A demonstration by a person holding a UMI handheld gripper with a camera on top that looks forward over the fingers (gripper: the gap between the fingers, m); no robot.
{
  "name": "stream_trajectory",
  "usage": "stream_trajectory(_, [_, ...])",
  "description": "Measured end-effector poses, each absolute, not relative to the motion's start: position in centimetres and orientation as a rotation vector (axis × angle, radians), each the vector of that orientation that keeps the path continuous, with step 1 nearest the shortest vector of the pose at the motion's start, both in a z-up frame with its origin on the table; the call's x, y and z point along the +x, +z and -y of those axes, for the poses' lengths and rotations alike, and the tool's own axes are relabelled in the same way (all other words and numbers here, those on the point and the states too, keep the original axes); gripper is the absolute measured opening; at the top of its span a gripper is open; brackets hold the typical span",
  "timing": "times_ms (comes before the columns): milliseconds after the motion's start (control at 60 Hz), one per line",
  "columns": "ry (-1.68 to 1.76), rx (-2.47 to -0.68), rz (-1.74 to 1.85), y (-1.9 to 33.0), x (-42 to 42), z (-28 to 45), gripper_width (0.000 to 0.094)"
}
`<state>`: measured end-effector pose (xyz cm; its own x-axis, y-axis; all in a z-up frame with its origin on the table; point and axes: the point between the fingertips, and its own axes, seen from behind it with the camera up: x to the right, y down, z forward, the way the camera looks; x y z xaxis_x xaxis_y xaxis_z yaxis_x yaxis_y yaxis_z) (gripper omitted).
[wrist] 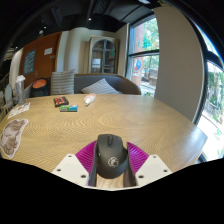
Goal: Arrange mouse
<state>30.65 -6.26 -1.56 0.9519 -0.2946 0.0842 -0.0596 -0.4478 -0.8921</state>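
A black computer mouse [110, 153] sits between my gripper's [110, 150] two fingers, its nose pointing away over the round wooden table [60, 125]. The magenta pads [87, 155] press against both of its sides, so the gripper is shut on it. The mouse's rear end is hidden between the fingers, and I cannot tell whether its underside touches the table.
Beyond the fingers to the left lie a small dark item [61, 101], a teal item [68, 108] and a white object [88, 99]. A patterned cloth-like thing [12, 135] lies at the table's left edge. A grey sofa [95, 85] and windows [143, 55] stand behind.
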Motion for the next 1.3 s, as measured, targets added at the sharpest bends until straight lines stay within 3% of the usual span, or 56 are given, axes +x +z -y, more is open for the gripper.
stream_trajectory(267, [-0.275,-2.019,-0.253,-0.2,28.7,6.6,0.0427])
stream_trajectory(367, [-0.283,-1.905,-0.211,6.0,25.0,6.7,0.0421])
stream_trajectory(467, [-0.193,-1.837,-0.127,12.0,16.0,5.4,0.042])
stream_trajectory(550, [-0.096,-1.827,-0.061,14.0,7.0,4.4,0.0419])
stream_trajectory(633, [-0.052,-1.856,0.004,12.8,-0.8,2.8,0.0419])
stream_trajectory(733, [-0.039,-1.94,0.062,7.2,-7.4,1.6,0.0418])
stream_trajectory(850, [-0.078,-2.076,0.116,0.8,-10.1,0.8,0.0418])
stream_trajectory(917, [-0.073,-2.119,0.12,-0.8,-10.9,1.0,0.0426])
stream_trajectory(1083, [-0.074,-2.131,0.157,-0.9,-10.8,1.2,0.055])
stream_trajectory(1200, [0.055,-2.132,0.158,-0.4,-11.2,2.6,0.0858])
stream_trajectory(1300, [0.133,-2.073,0.169,1.6,-10.3,5.1,0.0853])
